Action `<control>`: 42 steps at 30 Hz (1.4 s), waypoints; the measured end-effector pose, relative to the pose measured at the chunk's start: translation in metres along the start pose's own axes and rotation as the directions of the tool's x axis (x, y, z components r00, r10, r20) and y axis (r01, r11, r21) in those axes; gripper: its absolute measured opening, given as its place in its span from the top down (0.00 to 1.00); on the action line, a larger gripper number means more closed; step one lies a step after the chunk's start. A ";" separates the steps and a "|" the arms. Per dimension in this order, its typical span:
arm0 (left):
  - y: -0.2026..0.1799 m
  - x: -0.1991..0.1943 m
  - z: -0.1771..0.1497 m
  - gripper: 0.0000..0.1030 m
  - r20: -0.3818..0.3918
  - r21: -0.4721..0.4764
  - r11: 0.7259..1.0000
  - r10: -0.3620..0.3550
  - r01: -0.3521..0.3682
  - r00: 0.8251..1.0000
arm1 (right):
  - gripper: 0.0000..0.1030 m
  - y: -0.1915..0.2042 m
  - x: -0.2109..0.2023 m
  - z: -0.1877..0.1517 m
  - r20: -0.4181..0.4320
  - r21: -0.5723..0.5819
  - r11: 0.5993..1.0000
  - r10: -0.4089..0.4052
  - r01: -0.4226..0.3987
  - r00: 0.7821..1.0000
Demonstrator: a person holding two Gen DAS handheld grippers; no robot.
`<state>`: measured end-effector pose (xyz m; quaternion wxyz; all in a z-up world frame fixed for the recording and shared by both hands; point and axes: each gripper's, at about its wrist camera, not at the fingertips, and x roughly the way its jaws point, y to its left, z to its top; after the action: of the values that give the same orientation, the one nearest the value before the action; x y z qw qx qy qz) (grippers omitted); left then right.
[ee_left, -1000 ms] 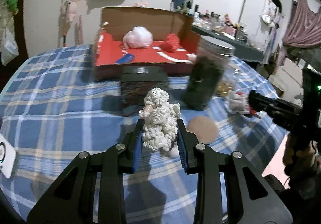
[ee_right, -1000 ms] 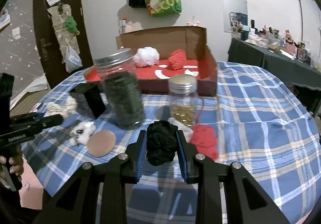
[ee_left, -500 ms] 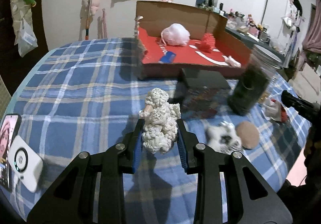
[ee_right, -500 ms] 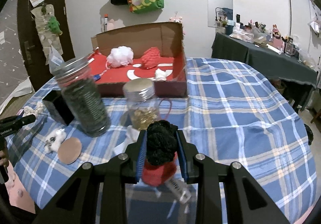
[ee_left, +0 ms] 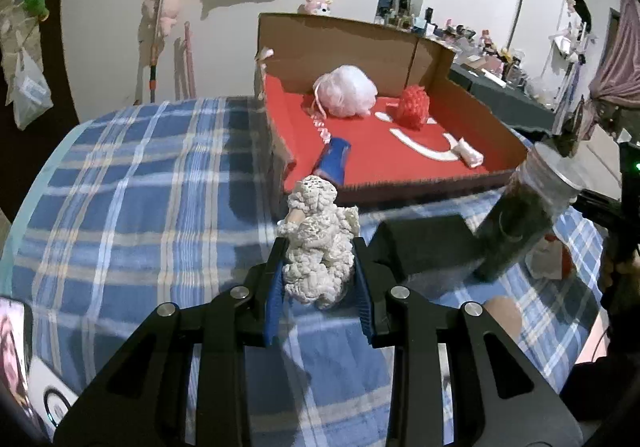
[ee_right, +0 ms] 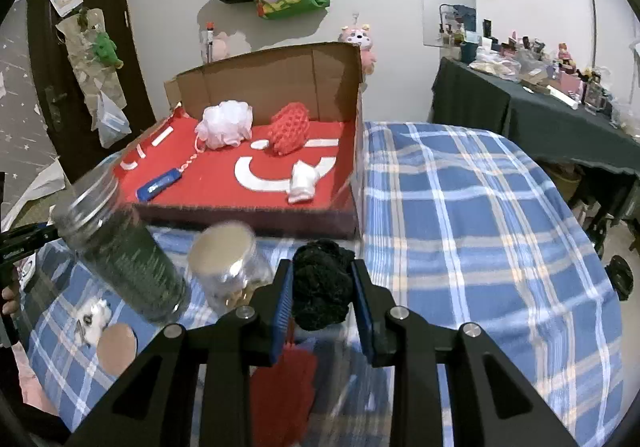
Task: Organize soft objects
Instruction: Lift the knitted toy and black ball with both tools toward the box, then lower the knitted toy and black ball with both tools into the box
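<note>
My left gripper [ee_left: 318,271] is shut on a white crocheted toy [ee_left: 318,247], held above the blue plaid cloth [ee_left: 140,183]. My right gripper [ee_right: 322,287] is shut on a black knitted ball [ee_right: 322,289], also lifted off the table. Ahead of both stands an open cardboard box [ee_left: 360,43] [ee_right: 264,75] with a red floor. Inside it lie a pale pink mesh puff [ee_left: 348,91] [ee_right: 226,125], a red knitted piece [ee_left: 414,107] [ee_right: 290,129], a blue roll [ee_left: 334,165] [ee_right: 160,185] and a small white cloth [ee_left: 470,155] [ee_right: 302,183].
A tall dark-filled jar [ee_right: 120,251] [ee_left: 516,223] and a smaller silver-lidded jar [ee_right: 228,267] stand before the box. A black box [ee_left: 424,247], a round tan pad [ee_right: 116,347], a small black-and-white toy [ee_right: 90,321] and a red fabric piece [ee_right: 284,387] lie nearby. A phone [ee_left: 12,343] rests at left.
Both grippers have travelled toward the cardboard box with their loads; the box looms larger in both views. The jars have slid leftward in the right wrist view, and the red fabric now lies beneath that gripper.
</note>
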<state>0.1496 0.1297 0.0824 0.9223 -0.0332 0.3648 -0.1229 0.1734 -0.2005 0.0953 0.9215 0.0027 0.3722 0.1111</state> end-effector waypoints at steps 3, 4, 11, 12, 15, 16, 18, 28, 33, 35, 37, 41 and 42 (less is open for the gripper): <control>0.001 0.003 0.012 0.72 0.002 0.007 1.000 -0.029 0.029 1.000 | 0.70 -0.004 0.006 0.011 -0.003 -0.006 1.000 0.026 -0.026 1.000; 0.001 0.004 0.017 0.72 0.002 0.014 0.999 -0.033 0.033 0.999 | 0.70 -0.004 0.007 0.015 -0.003 -0.011 0.999 0.032 -0.032 0.999; -0.013 0.021 0.047 0.72 -0.007 0.078 0.995 -0.069 0.069 0.998 | 0.70 0.002 0.020 0.038 -0.022 -0.060 0.993 0.100 -0.101 0.995; -0.016 0.023 0.051 0.72 -0.009 0.088 0.993 -0.075 0.076 0.997 | 0.70 0.004 0.023 0.044 -0.029 -0.066 0.991 0.117 -0.119 0.993; -0.027 0.034 0.065 0.72 -0.023 0.124 0.987 -0.101 0.103 0.995 | 0.70 0.011 0.031 0.058 -0.051 -0.086 0.984 0.154 -0.158 0.987; -0.031 0.037 0.070 0.72 -0.031 0.133 0.985 -0.110 0.113 0.993 | 0.70 0.015 0.034 0.061 -0.059 -0.099 0.981 0.160 -0.166 0.985; -0.040 0.045 0.079 0.72 -0.050 0.152 0.979 -0.130 0.136 0.990 | 0.70 0.024 0.042 0.071 -0.082 -0.137 0.975 0.167 -0.177 0.982; -0.085 0.104 0.110 0.72 -0.212 0.243 0.949 -0.151 0.202 0.965 | 0.70 0.066 0.102 0.107 -0.286 -0.267 0.934 0.160 -0.239 0.945; -0.099 0.133 0.113 0.72 -0.285 0.278 0.940 -0.117 0.199 0.951 | 0.70 0.075 0.137 0.113 -0.394 -0.292 0.921 0.129 -0.258 0.910; -0.101 0.142 0.113 0.72 -0.311 0.288 0.937 -0.105 0.199 0.945 | 0.70 0.078 0.147 0.112 -0.419 -0.307 0.917 0.111 -0.256 0.901; -0.102 0.149 0.112 0.72 -0.332 0.292 0.935 -0.097 0.200 0.938 | 0.70 0.080 0.154 0.111 -0.443 -0.310 0.914 0.106 -0.263 0.890; -0.103 0.156 0.111 0.72 -0.368 0.296 0.933 -0.085 0.203 0.926 | 0.70 0.082 0.165 0.108 -0.480 -0.317 0.908 0.094 -0.272 0.872; -0.103 0.158 0.111 0.72 -0.378 0.301 0.932 -0.077 0.201 0.923 | 0.70 0.083 0.166 0.108 -0.486 -0.320 0.907 0.089 -0.272 0.869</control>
<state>0.3159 -0.0127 0.0741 0.8206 0.1207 0.4980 -0.2530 0.3470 -0.0766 0.0669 0.7747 -0.1661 0.5493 0.2655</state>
